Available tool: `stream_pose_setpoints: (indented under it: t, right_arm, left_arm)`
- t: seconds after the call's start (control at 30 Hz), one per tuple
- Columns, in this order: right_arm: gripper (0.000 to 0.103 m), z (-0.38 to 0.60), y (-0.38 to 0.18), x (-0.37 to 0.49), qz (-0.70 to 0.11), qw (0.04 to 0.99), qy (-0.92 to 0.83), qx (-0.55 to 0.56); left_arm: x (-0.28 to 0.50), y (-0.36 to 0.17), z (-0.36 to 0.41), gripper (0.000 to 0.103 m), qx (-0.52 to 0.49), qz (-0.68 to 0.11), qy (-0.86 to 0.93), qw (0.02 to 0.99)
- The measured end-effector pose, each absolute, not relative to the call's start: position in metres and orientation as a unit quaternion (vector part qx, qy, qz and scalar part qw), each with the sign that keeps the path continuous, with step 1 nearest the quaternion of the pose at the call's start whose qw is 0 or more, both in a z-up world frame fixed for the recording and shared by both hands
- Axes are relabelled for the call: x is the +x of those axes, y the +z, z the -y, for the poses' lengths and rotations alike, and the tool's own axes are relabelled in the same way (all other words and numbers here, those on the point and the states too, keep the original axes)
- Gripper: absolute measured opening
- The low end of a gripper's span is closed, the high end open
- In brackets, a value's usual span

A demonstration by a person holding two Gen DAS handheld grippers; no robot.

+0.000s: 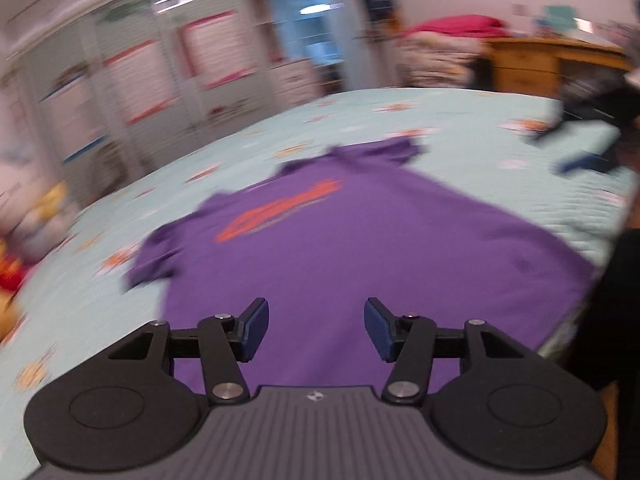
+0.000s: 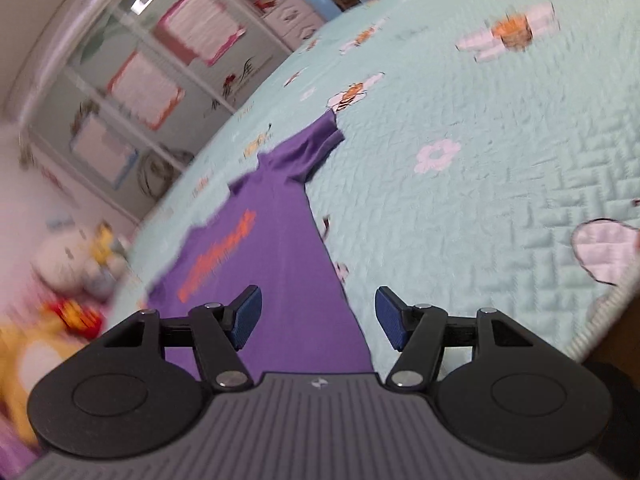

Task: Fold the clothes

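A purple T-shirt [image 1: 360,240] with orange lettering lies spread flat on a pale blue quilted bed [image 1: 460,120], collar away from me. My left gripper [image 1: 316,330] hovers open over the shirt's lower part, nothing between its blue pads. In the right wrist view the same purple T-shirt [image 2: 280,248] runs up the left half, one sleeve stretched out toward the far side. My right gripper [image 2: 318,318] is open above the shirt's right side edge, where the cloth meets the quilt [image 2: 480,200]. The other gripper shows blurred at the far right of the left wrist view.
White wardrobes with pink and orange panels [image 1: 140,80] stand beyond the bed. Stuffed toys [image 2: 80,272] sit at the bed's left side. A wooden desk [image 1: 540,60] and a pile of clothes [image 1: 452,36] are at the back right. The bed's near edge [image 2: 600,320] is close on the right.
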State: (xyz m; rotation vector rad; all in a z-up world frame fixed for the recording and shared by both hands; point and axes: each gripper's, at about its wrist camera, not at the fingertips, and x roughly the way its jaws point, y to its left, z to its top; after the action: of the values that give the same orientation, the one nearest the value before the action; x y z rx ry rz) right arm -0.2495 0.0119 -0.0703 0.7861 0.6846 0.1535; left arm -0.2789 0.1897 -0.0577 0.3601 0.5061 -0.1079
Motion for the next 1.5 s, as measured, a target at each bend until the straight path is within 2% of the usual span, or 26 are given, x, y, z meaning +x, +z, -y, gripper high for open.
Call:
stream_pose_setpoints:
  t: [0.27,0.6,0.77,0.8,0.83,0.87,0.9,1.17,1.2,1.23,1.27,1.33,1.5]
  right_arm:
    - [0.064,0.015,-0.095,-0.132,-0.315,0.815,0.119,0.472]
    - [0.064,-0.013,-0.156,0.022,-0.330,0.777,0.100,0.527]
    - [0.064,-0.027,-0.173,0.067,-0.278,0.778,0.090,0.556]
    - [0.061,-0.025,-0.174,0.068,-0.278,0.781,0.089,0.552]
    - [0.040,-0.022,-0.174,0.069,-0.279,0.784,0.088,0.548]
    - [0.008,-0.019,-0.174,0.069,-0.279,0.787,0.087,0.543]
    - [0.000,-0.016,-0.174,0.069,-0.279,0.790,0.086,0.538]
    - [0.003,0.007,-0.176,0.072,-0.281,0.815,0.078,0.501]
    - [0.011,0.010,-0.176,0.073,-0.282,0.818,0.077,0.496]
    - [0.025,0.013,-0.177,0.073,-0.282,0.820,0.076,0.492]
    - [0.032,0.015,-0.173,0.069,-0.276,0.816,0.074,0.503]
    - [0.052,0.015,-0.165,0.051,-0.260,0.822,0.060,0.503]
    - [0.055,0.009,-0.149,0.065,-0.265,0.850,0.056,0.451]
  left_arm:
    - [-0.250,-0.079,-0.143,0.062,0.201,-0.261,-0.102,0.939]
    - [-0.214,-0.102,-0.159,0.063,0.177,-0.328,-0.048,0.927]
    - [-0.204,-0.109,-0.167,0.063,0.165,-0.347,-0.035,0.923]
    - [-0.203,-0.111,-0.168,0.063,0.165,-0.350,-0.034,0.921]
    - [-0.201,-0.113,-0.168,0.063,0.165,-0.354,-0.033,0.920]
    - [-0.200,-0.114,-0.168,0.063,0.166,-0.356,-0.033,0.919]
    - [-0.199,-0.115,-0.169,0.063,0.166,-0.358,-0.033,0.918]
    - [-0.198,-0.116,-0.177,0.063,0.149,-0.357,-0.036,0.921]
    - [-0.199,-0.113,-0.181,0.063,0.149,-0.353,-0.030,0.923]
    - [-0.200,-0.110,-0.184,0.063,0.149,-0.349,-0.024,0.925]
    - [-0.201,-0.107,-0.188,0.063,0.149,-0.345,-0.018,0.927]
    - [-0.202,-0.098,-0.203,0.063,0.137,-0.335,0.001,0.932]
    - [-0.195,-0.074,-0.266,0.063,0.077,-0.320,0.075,0.941]
